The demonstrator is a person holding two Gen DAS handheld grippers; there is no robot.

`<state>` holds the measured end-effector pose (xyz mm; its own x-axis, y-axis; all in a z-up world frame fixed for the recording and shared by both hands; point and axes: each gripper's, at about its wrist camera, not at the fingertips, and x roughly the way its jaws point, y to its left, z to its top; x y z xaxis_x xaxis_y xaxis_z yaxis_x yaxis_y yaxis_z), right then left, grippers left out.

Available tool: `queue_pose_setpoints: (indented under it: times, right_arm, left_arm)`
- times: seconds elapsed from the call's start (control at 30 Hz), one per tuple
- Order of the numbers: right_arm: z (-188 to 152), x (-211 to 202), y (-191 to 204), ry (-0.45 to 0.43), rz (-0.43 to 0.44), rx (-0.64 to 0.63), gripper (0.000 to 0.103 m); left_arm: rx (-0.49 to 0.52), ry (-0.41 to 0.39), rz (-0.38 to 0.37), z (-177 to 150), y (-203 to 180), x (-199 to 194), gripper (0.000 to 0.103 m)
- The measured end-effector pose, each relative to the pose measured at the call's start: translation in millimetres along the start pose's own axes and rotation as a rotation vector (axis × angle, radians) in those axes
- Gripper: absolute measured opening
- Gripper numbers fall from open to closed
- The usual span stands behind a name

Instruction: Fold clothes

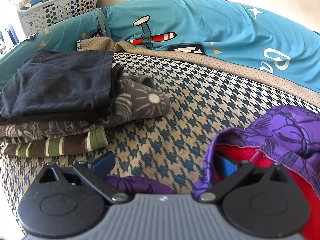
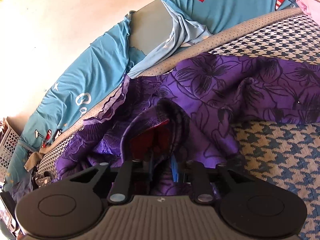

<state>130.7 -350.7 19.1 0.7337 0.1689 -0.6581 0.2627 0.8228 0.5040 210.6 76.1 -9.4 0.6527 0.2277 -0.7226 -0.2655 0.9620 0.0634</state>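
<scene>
A purple flower-print garment (image 2: pixel 230 84) with a red lining lies crumpled on the houndstooth mat (image 2: pixel 280 156). My right gripper (image 2: pixel 162 168) has its jaws drawn close together on a bunched fold of this cloth, and one blue pad (image 2: pixel 174 170) shows beside the fold. In the left wrist view the same purple garment (image 1: pixel 280 132) sits at the lower right and drapes over the right finger (image 1: pixel 224 164). My left gripper (image 1: pixel 164 163) stands wide open over the mat, with a little purple cloth low between its fingers, which do not press on it.
A stack of folded clothes (image 1: pixel 56 92), dark navy on top and green-striped at the bottom, sits left on the mat (image 1: pixel 180 100). Behind runs a teal cartoon bedsheet (image 1: pixel 200 24). A white perforated basket (image 1: pixel 56 8) stands far left. Pink cloth (image 2: pixel 310 2) shows at the top right.
</scene>
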Motion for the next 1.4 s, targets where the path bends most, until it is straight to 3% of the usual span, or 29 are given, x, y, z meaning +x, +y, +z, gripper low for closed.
queue_pose_setpoints:
  times: [0.47, 0.6, 0.8, 1.0, 1.27, 1.4]
  right_arm:
    - [-4.1, 18.8, 5.4, 0.008, -0.021, 0.067, 0.020]
    - [-6.2, 30.3, 5.2, 0.027, 0.011, 0.114, 0.020]
    - [-11.7, 39.7, 14.2, -0.008, -0.059, 0.077, 0.020]
    - [-15.5, 42.6, 18.2, -0.039, -0.089, 0.048, 0.005]
    - [-35.4, -3.4, 33.6, -0.174, -0.200, -0.056, 0.004]
    - [-61.4, -36.6, 37.6, -0.239, -0.290, -0.098, 0.004]
  left_arm:
    - [0.010, 0.000, -0.003, -2.9, -2.9, 0.2, 0.103]
    - [0.020, -0.006, -0.001, -4.5, -4.1, -0.8, 0.103]
    - [0.027, -0.011, -0.001, -6.9, -3.9, -3.3, 0.103]
    - [0.041, -0.029, 0.004, -9.6, -5.7, -4.0, 0.103]
    - [0.059, -0.078, 0.019, -14.7, 3.7, -17.1, 0.103]
    - [0.063, -0.089, 0.005, -20.7, 11.2, -26.8, 0.103]
